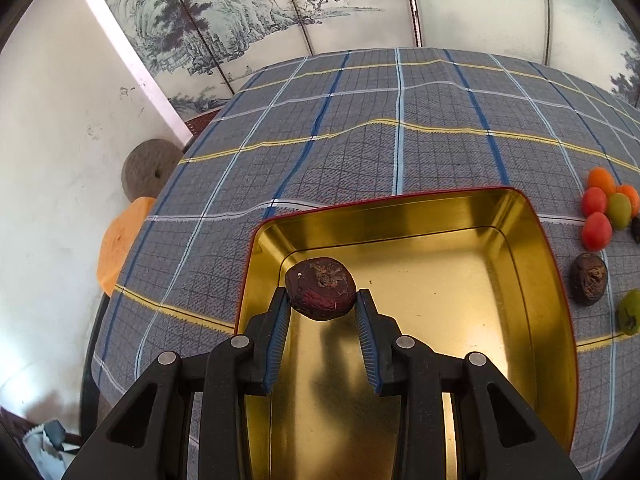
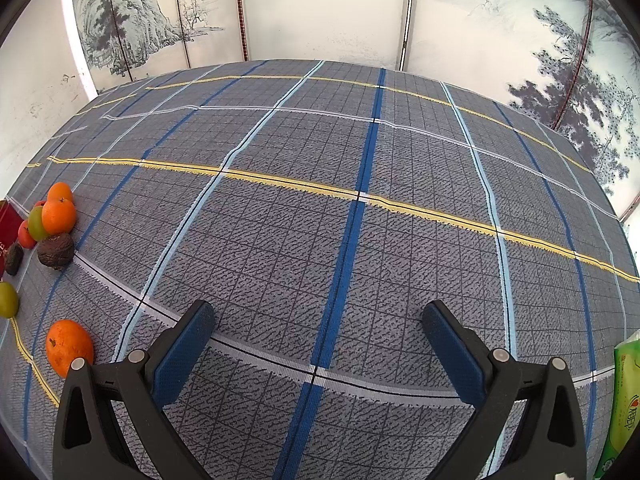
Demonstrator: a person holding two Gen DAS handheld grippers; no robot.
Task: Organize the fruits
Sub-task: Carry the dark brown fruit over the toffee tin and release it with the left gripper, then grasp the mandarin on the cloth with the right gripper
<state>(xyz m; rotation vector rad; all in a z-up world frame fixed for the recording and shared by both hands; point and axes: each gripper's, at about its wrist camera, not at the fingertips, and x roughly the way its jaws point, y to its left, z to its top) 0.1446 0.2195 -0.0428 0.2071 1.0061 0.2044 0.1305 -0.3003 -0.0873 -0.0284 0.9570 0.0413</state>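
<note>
My left gripper (image 1: 322,298) is shut on a dark wrinkled purple fruit (image 1: 320,289), held above the near left part of a gold tin tray (image 1: 520,256) with a red rim. To the tray's right lie red, orange and green fruits (image 1: 596,230), another dark wrinkled fruit (image 1: 588,278) and a green fruit (image 1: 630,316). In the right wrist view my right gripper (image 2: 318,320) stands open over bare cloth, nothing between its fingers. Far left of it lie oranges (image 2: 59,216), a dark wrinkled fruit (image 2: 56,250), a green fruit (image 2: 8,300) and a lone orange (image 2: 68,346).
A grey plaid tablecloth (image 1: 400,140) covers the table. The table's left edge drops off beside a white wall; an orange cushion (image 1: 120,240) and a round grey stone disc (image 1: 148,170) lie below it. A painted folding screen stands behind. A green packet (image 2: 626,400) sits at the right edge.
</note>
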